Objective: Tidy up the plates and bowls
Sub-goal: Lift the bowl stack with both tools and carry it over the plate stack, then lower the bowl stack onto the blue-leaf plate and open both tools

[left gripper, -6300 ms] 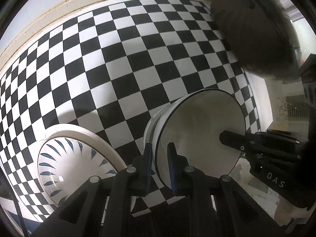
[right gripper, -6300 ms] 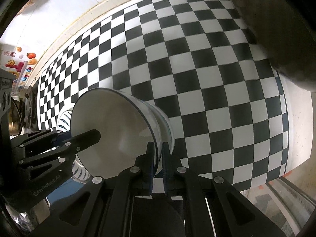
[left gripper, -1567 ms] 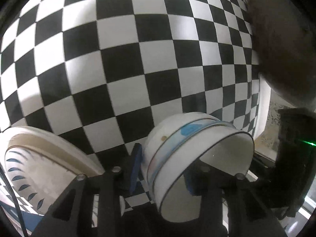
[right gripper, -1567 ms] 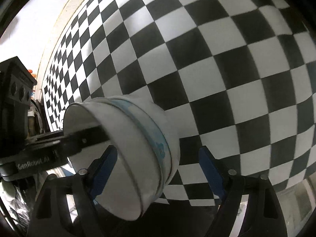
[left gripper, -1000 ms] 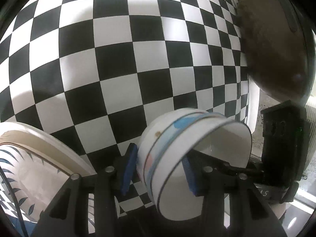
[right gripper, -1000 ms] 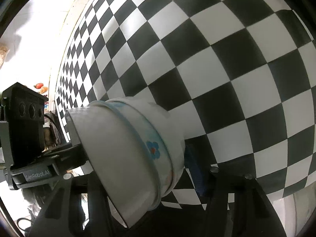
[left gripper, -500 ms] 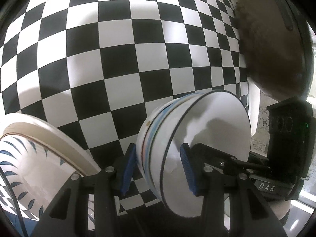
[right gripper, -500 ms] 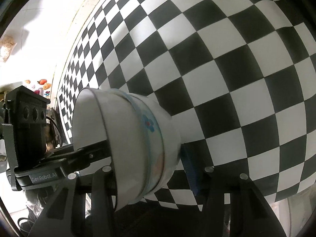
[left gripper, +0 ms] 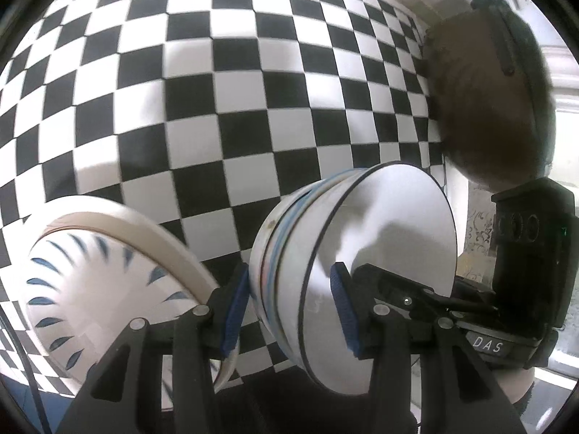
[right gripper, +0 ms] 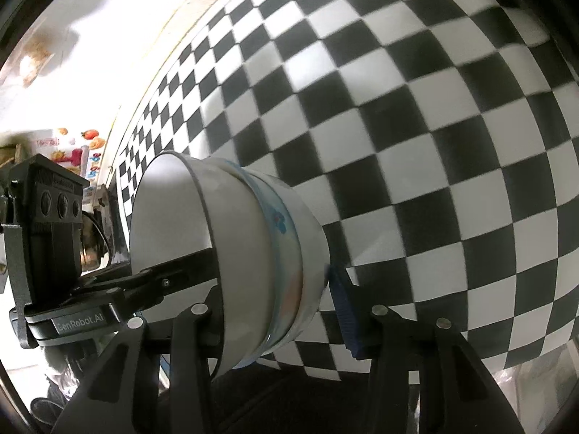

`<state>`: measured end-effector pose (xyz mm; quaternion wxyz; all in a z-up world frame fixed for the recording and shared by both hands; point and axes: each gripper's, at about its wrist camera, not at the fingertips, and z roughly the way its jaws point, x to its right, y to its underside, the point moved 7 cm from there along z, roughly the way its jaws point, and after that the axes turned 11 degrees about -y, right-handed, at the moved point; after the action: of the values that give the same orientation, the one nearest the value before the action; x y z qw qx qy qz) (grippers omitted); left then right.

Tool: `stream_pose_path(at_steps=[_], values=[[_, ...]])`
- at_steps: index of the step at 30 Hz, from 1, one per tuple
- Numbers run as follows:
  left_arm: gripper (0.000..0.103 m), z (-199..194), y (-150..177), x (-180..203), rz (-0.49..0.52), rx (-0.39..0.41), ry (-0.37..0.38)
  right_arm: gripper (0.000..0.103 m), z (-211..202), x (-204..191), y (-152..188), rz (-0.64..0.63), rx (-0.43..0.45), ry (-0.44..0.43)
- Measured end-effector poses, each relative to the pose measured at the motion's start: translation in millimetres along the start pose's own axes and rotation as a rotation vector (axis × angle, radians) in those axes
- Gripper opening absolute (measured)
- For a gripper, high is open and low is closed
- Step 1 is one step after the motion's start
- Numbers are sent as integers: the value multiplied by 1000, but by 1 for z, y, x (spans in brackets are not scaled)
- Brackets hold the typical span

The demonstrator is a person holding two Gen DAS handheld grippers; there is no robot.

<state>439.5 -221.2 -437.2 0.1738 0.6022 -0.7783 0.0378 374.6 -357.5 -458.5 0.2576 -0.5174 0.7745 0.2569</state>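
Left tongs: your left tongs (left gripper: 289, 275) are closed to a middling gap across the wall of the bowls (left gripper: 325, 246). One blue pad (left gripper: 235, 303) lies on the outside and the other pad (left gripper: 343, 311) is inside, pressed to the white inner face, so you hold both bowls here.

Right tongs: your right tongs (right gripper: 275, 282) straddle the same stack from the other side. The outer pad (right gripper: 342, 311) touches the outer wall. The inner finger is hidden behind the bowls in your own view, so I cannot tell whether these tongs are clamped or only set around the wall.

Cross views: your left camera shows a black finger (left gripper: 383, 282) of the right tongs reaching into the bowl. Your right camera shows a finger (right gripper: 170, 275) of the left tongs doing the same from the far rim.

Bowls: there are two, nested. The inner bowl (right gripper: 170, 209) is plain white with a thin dark rim. The outer bowl (right gripper: 307, 235) has a light blue band and a small blue flower (right gripper: 278, 220).

Where the bowls are: they sit between your two tongs, over the table (left gripper: 181, 108). I cannot tell whether they touch it.

Plate: a white plate (left gripper: 108, 282) with blue dashes and a beige rim lies just beside the bowls, on the left of your left view, behind the left finger.

Table: black and white check.
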Motion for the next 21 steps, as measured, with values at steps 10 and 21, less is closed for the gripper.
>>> stream_pose_path(at_steps=[10, 21], values=[[41, -46, 17, -51, -72, 93, -24, 46, 29, -76, -4, -124, -39, -10], [41, -58, 50, -116, -179, 137, -24, 46, 88, -122, 15, -227, -108, 16]])
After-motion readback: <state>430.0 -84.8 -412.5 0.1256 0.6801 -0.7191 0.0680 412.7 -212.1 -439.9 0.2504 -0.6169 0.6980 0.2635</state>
